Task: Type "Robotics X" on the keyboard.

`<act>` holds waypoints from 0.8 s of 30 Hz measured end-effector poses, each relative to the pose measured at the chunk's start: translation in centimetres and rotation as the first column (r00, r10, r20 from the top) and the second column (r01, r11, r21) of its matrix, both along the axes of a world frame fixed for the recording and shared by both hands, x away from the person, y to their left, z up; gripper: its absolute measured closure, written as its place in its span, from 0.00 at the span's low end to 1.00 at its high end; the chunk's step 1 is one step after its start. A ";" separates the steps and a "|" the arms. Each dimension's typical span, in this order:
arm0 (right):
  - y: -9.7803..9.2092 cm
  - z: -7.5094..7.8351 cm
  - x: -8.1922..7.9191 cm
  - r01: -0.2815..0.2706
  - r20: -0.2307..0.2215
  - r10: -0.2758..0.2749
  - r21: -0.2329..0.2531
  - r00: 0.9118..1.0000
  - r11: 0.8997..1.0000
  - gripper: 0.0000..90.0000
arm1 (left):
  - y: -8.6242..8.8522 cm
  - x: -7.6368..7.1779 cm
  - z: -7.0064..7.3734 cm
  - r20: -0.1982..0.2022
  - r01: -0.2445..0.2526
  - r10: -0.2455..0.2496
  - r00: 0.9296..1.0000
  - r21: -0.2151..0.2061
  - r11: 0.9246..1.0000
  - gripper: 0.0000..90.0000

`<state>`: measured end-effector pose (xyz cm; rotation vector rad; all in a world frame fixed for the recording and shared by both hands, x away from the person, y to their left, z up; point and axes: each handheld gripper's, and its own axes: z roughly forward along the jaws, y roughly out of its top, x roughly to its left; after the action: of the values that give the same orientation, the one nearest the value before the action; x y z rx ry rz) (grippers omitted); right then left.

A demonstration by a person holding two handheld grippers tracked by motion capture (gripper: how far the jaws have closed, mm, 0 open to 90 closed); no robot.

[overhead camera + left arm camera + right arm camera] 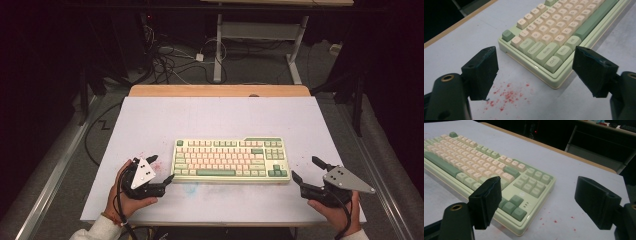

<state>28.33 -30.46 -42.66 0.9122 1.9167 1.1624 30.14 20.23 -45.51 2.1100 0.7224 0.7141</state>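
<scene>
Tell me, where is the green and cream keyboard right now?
The green and cream keyboard lies mid-table in the high view, between the open left gripper and right gripper.

Looks like a lab or recording studio rather than a home or office. Dark curtained surroundings on all sides, black beyond the lit work area. A plain white sheet laid over a wooden table, stained with red specks. Bare grey floor behind, with a loose tangle of cables running to a white plug block. Farther back, the metal legs of a height-adjustable desk. Metal rails along both sides of the table, like a test-rig frame.
</scene>
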 end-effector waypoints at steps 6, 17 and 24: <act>0.3 0.0 0.1 -0.004 -0.004 0.004 -0.010 1.000 1.000 0.25 | 0.0 -0.2 -0.2 -0.012 -0.004 0.005 1.000 0.018 1.000 0.23; 0.8 0.1 0.4 -0.012 0.004 0.012 -0.028 1.000 1.000 0.30 | 0.4 -0.1 -0.1 -0.030 -0.022 0.022 0.999 0.008 1.000 0.28; 0.8 0.2 0.9 -0.017 0.000 0.017 -0.024 1.000 1.000 0.31 | 0.4 0.9 0.0 -0.044 -0.024 0.024 0.999 -0.001 1.000 0.28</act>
<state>29.21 -29.61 -42.48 0.8852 1.9377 1.1465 31.07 20.63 -45.49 2.1246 0.7732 0.6815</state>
